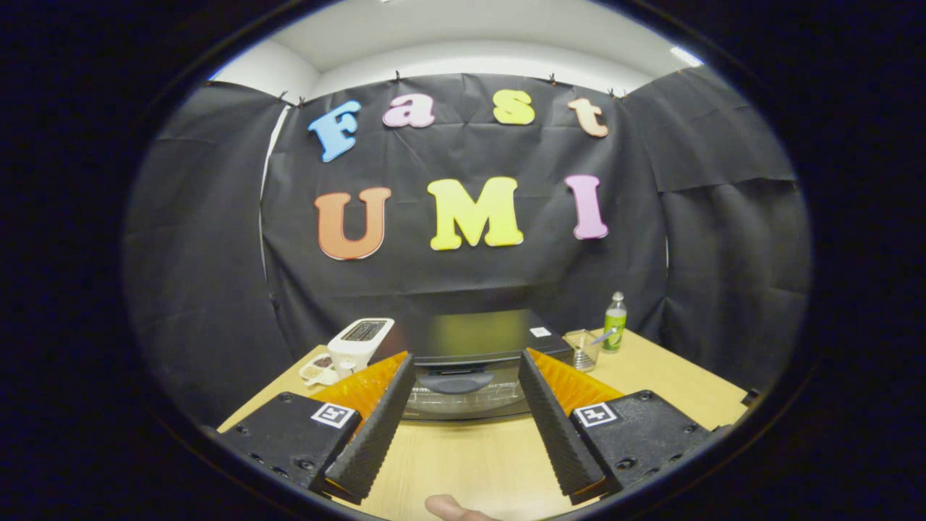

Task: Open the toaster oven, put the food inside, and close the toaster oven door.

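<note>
Gripper [466, 405] fingers spread apart, toaster oven [466, 362] with door closed just beyond them.

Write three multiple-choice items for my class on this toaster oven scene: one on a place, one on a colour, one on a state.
1. Where does the toaster oven stand?
A. Just ahead of the tool, seen between its fingers
B. On the floor
C. Behind the green bottle

2. What colour is the small pop-up toaster beside the oven?
A. Red
B. White
C. Blue

3. How do the tool's fingers stand?
A. Pressed on the oven door handle
B. Shut on a spoon
C. Apart, holding nothing

Answers:
1. A: the oven sits on the wooden table in the gap ahead of the fingers.
2. B: its body is white.
3. C: bare table shows between the spread fingers.
</note>
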The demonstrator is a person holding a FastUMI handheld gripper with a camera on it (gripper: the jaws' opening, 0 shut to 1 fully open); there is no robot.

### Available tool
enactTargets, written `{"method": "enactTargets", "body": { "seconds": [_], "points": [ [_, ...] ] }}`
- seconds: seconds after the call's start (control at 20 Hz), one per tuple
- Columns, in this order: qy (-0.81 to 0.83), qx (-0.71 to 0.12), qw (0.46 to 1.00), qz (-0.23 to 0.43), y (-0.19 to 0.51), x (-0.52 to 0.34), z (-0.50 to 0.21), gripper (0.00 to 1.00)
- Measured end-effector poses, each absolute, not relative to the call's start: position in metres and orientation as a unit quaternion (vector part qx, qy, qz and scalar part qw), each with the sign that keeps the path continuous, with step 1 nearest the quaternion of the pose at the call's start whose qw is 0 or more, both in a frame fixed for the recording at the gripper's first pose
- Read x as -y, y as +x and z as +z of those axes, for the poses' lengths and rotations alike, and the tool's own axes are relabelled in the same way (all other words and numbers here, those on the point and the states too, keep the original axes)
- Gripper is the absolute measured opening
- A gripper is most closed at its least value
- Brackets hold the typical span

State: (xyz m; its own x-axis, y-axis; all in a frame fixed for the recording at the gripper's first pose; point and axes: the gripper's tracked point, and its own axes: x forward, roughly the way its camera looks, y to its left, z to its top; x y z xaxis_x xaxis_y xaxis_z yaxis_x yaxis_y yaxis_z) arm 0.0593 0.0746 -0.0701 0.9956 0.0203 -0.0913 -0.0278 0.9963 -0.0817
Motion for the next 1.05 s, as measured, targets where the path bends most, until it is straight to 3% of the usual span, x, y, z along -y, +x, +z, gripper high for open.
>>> {"method": "enactTargets", "body": {
  "seconds": [0.55,1.05],
  "points": [
    [-0.023,0.009,1.000,0.008,-0.024,-0.050,-0.001,0.95],
    [-0.013,0.024,1.000,0.013,-0.038,-0.043,0.011,0.95]
  ]
}}
